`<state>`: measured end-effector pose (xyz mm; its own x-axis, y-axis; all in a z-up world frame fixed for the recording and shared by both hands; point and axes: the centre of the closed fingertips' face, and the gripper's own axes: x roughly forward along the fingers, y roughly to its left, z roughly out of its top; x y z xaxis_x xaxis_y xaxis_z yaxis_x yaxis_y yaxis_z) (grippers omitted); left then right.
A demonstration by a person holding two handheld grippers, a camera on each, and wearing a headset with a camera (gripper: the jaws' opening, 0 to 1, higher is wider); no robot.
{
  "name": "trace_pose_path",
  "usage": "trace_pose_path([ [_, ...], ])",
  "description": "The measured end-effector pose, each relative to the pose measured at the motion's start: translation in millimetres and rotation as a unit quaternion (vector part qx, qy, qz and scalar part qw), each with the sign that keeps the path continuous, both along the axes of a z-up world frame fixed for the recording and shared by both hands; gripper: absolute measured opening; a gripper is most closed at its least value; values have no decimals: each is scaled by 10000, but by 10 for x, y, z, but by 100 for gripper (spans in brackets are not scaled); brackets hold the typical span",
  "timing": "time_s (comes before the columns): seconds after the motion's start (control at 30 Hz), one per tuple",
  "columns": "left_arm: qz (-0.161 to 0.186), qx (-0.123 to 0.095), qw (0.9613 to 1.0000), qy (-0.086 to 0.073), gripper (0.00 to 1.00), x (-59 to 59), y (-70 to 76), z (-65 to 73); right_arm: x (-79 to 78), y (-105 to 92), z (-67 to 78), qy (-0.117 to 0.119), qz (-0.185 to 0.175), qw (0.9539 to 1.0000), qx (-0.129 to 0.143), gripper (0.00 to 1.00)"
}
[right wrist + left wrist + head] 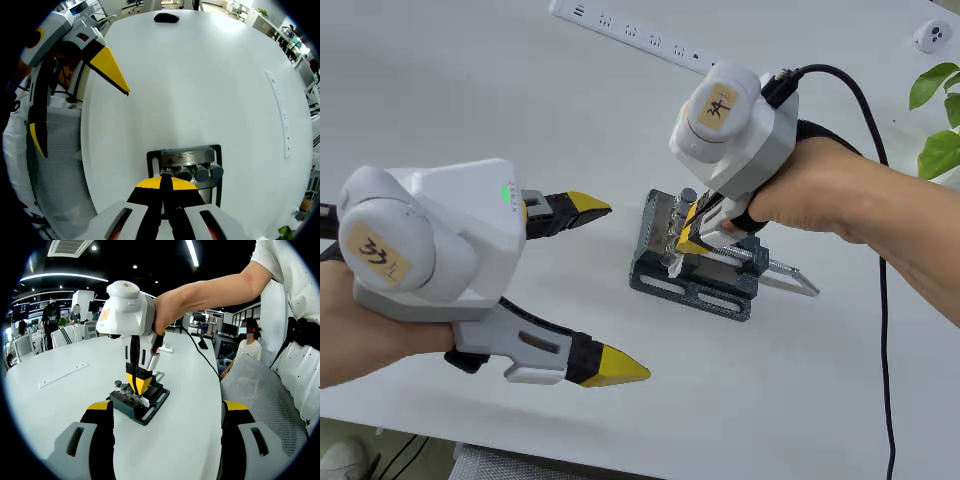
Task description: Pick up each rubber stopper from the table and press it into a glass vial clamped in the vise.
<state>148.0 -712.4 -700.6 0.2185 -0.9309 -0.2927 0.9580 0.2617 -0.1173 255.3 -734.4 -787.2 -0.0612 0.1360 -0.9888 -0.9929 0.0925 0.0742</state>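
A dark metal vise stands mid-table, clamping a row of several glass vials capped with grey stoppers. My right gripper points down onto the near end of that row, jaws shut tip to tip; I see nothing between them. The left gripper view shows the right gripper pressing down at the vials in the vise. My left gripper hovers open to the left of the vise, holding nothing, its yellow fingertips spread wide. From the right gripper view the left gripper is up and to the left.
A white power strip lies at the table's far edge, with a small white device beyond. A black cable trails from the right gripper across the table. Green leaves hang at the right. The vise handle pokes right.
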Motion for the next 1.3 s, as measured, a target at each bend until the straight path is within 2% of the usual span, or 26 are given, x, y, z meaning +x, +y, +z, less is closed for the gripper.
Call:
trace_pose_path([
  [0.13,22,59,10000,-29,88,-4,46,-3,-9,2,16,-19,-182,9997,154,1],
  [0.2,40,56,10000,-41,88,-11,62,18,-12,9,16,14,-497,9981,366,1],
  [0.27,70,75,9999,-65,88,-13,70,32,-26,-8,36,-10,-475,9975,516,1],
  [0.3,81,83,9999,-74,88,-14,73,37,-21,-1,34,-5,-670,9960,594,1],
  [0.4,109,103,9998,-88,88,-17,87,45,-10,-13,35,-32,-762,9941,767,0],
  [0.5,107,147,9998,-109,88,-36,89,65,-24,-77,29,-34,-817,9939,742,0],
  [0.57,109,160,9997,-124,88,-48,91,85,-23,-132,28,-114,-782,9942,727,0],
  [0.83,133,248,9994,-183,89,-71,81,144,-54,-263,129,-260,-1030,9895,977,0],
  [1.03,149,318,9990,-260,91,-65,88,178,-105,-381,231,-388,-1251,9837,1233,0],
  [1.17,180,335,9988,-305,94,-61,86,211,-139,-479,293,-475,-1410,9789,1401,5],
  [1.3,207,356,9986,-338,96,-56,95,230,-155,-587,363,-554,-1661,9706,1654,11],
])
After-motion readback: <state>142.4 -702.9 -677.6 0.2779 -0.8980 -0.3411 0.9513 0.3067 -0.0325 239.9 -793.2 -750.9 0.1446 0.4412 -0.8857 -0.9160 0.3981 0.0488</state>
